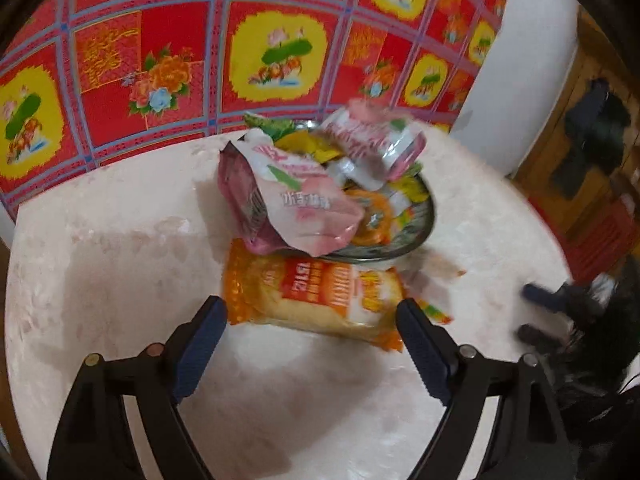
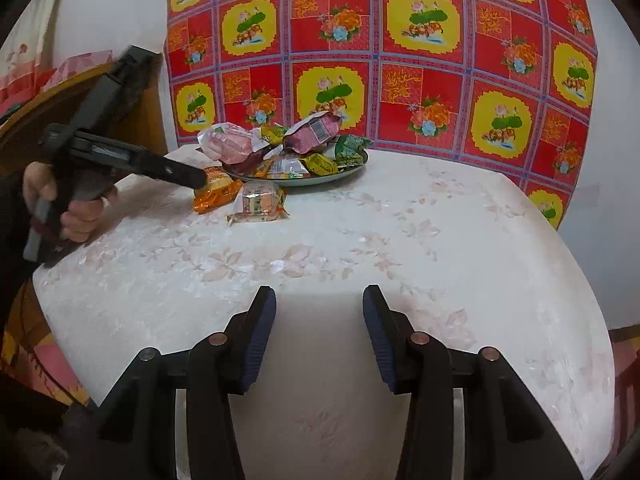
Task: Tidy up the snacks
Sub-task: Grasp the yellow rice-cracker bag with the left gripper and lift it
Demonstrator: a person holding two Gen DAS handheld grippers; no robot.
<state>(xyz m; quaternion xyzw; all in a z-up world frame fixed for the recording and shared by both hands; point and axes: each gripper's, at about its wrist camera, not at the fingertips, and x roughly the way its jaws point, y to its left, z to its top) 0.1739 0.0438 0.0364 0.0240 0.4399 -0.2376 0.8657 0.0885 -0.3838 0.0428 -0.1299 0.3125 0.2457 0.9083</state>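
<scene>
1. We work at a round table (image 2: 360, 240) under a pale floral cloth, with a loud red and yellow flowered cloth (image 2: 380, 60) hanging behind it.
2. A plate (image 2: 320, 179) at the far edge is heaped with wrapped snacks, pink packets (image 1: 304, 204) on top; we judge the pile is the sorting place.
3. Two packs lie on the table just in front of the plate: an orange snack pack (image 1: 316, 300), glossy with red lettering, and a smaller clear-wrapped pack (image 2: 260, 202) beside it.
4. Our left gripper (image 1: 312, 316) stands wide, its jaws flanking the orange pack without pressing it, likely lining up a grasp.
5. Our right gripper (image 2: 320, 300) waits half-open and empty, well back over bare cloth.
</scene>
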